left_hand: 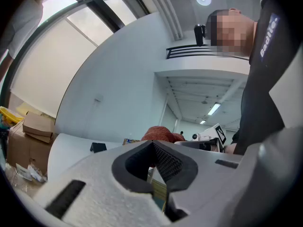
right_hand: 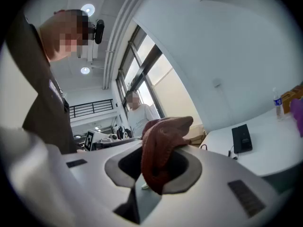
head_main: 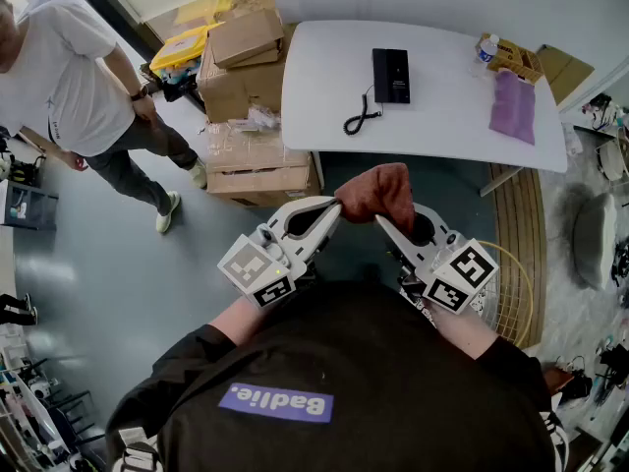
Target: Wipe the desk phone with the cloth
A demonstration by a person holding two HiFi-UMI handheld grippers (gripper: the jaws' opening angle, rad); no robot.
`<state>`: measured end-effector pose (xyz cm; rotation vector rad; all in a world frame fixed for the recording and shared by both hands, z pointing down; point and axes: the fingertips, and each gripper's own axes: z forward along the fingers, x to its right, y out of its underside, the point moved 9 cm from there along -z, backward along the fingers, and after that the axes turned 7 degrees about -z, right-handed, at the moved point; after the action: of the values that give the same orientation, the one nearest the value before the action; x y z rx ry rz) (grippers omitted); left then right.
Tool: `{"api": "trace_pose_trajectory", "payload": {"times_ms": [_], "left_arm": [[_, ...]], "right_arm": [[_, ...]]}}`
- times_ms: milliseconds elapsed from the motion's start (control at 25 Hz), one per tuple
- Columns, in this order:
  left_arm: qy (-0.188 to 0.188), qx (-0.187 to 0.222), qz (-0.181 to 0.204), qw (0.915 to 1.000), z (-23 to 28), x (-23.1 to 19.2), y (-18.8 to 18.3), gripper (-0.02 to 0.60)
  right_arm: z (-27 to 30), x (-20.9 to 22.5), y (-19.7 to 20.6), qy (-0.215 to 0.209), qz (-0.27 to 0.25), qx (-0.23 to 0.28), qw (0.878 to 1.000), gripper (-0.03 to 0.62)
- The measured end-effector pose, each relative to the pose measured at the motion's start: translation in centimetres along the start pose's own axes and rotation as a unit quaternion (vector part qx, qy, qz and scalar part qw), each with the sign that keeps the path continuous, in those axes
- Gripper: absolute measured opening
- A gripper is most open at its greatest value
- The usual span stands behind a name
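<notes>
My right gripper [right_hand: 154, 171] is clamped on the cloth [head_main: 378, 193], a rust-red, soft, nubbly bunch that hides the jaw tips. My left gripper [head_main: 335, 210] is pressed together on the cloth's edge; its ribbed black pads [left_hand: 168, 162] meet at the tip. The desk phone [head_main: 391, 75], flat, black and rectangular, lies well apart on the smooth white table [head_main: 324, 87], its keys too small to read.

cloth [head_main: 378, 193]: rust red | desk phone [head_main: 390, 75]: black, with black curly cord | table [head_main: 324, 87]: white | left gripper [head_main: 334, 207], right gripper [head_main: 381, 216]: white bodies, cubes with black-and-white square markers | fabric piece [head_main: 513, 106] on table: purple | boxes [head_main: 246, 77]: brown cardboard | floor [head_main: 98, 264]: grey-blue
</notes>
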<state>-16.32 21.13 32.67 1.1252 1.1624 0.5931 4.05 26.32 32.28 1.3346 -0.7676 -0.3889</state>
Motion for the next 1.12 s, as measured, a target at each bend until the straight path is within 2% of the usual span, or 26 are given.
{"api": "trace_pose_trajectory", "payload": {"times_ms": [600,1120], "left_arm": [[-0.016,0.006,0.002,0.9999,1.6,0.5,0.4,0.006],[-0.074,0.021,0.007,0.9970,4.0,0.7,1.4,0.006]], "right_arm": [[-0.6,1.8,0.0,-0.020,0.007,-0.006,1.000,0.094],[-1.7,6.5,0.4,-0.056,0.022,-0.013,0.998,0.094]]}}
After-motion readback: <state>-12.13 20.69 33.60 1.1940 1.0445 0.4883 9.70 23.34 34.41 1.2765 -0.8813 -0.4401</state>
